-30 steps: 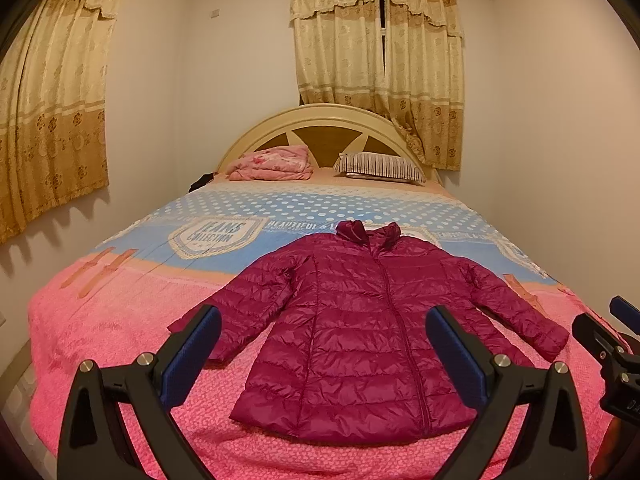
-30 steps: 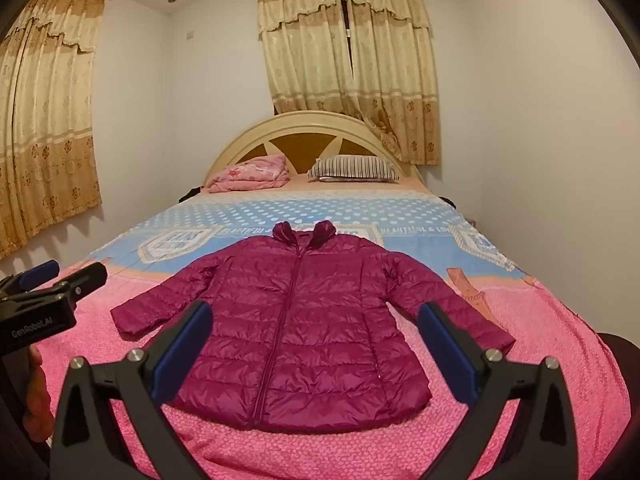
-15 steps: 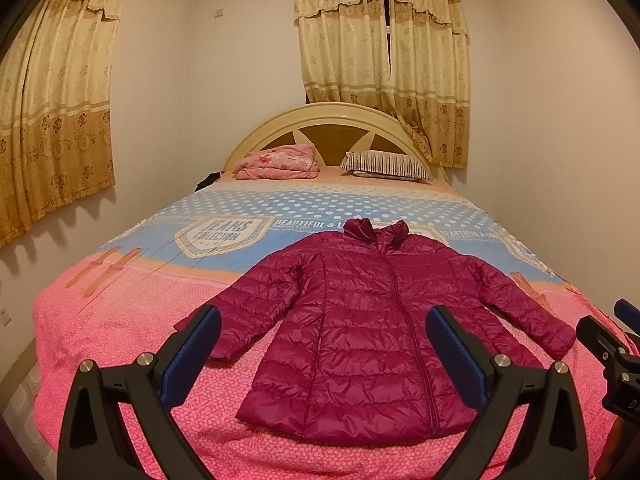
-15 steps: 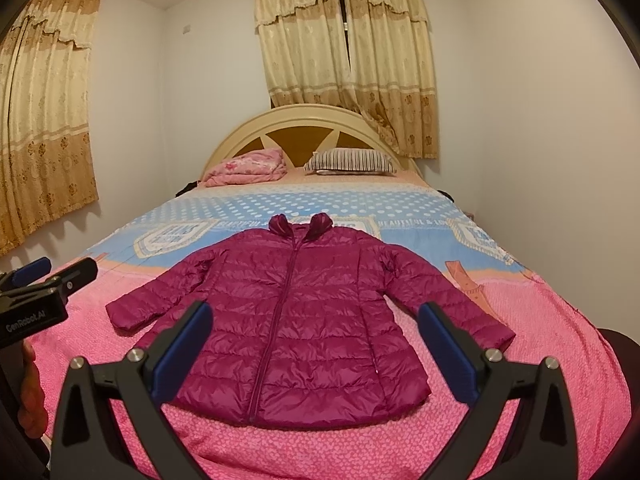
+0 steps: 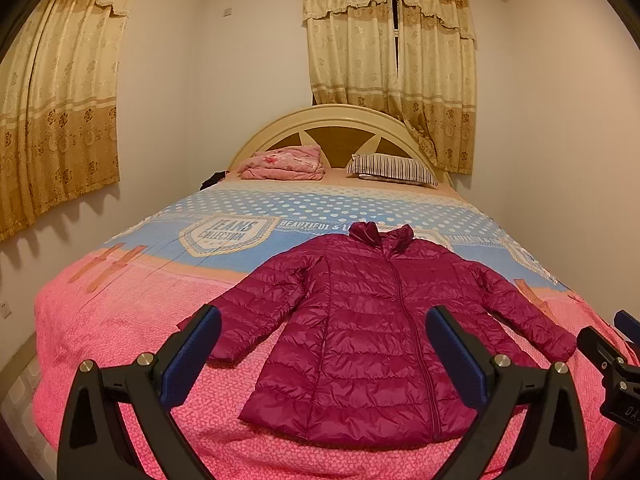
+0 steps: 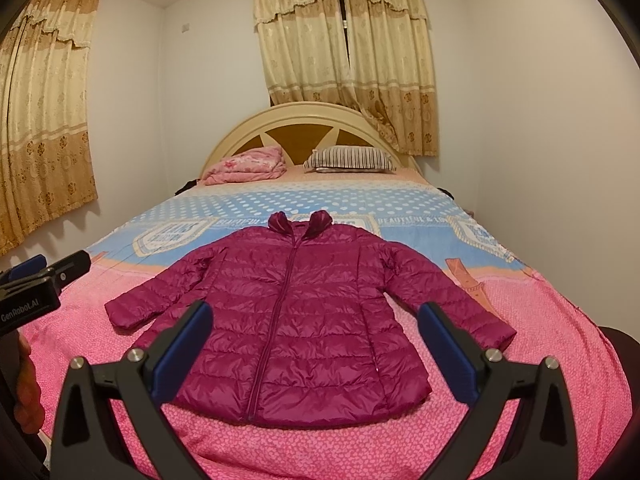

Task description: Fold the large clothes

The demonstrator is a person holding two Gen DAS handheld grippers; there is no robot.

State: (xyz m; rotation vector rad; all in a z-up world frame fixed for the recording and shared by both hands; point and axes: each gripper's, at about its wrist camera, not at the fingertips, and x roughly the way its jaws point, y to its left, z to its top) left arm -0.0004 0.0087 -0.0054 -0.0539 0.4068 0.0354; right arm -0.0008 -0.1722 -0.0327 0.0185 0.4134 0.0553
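A magenta quilted puffer jacket [image 5: 372, 332] [image 6: 292, 320] lies flat and zipped on the bed, collar toward the headboard, both sleeves spread outward. My left gripper [image 5: 324, 320] hovers above the foot of the bed, wide open and holding nothing, with the jacket's hem and left sleeve seen between its blue-padded fingers. My right gripper [image 6: 316, 316] is likewise open and empty, above the jacket's lower half. Each gripper shows at the edge of the other's view: the right one [image 5: 616, 360], the left one [image 6: 44, 280].
The bed [image 5: 120, 320] has a pink and blue printed cover. A folded pink blanket [image 5: 284, 164] and a striped pillow [image 5: 392, 164] sit by the cream headboard [image 5: 340, 120]. Walls flank both sides; curtains [image 5: 388, 60] hang behind and on the left.
Both grippers have drifted slightly forward and up, so the jacket sits a little lower and larger in view. The jacket has not moved and both grippers stay open.
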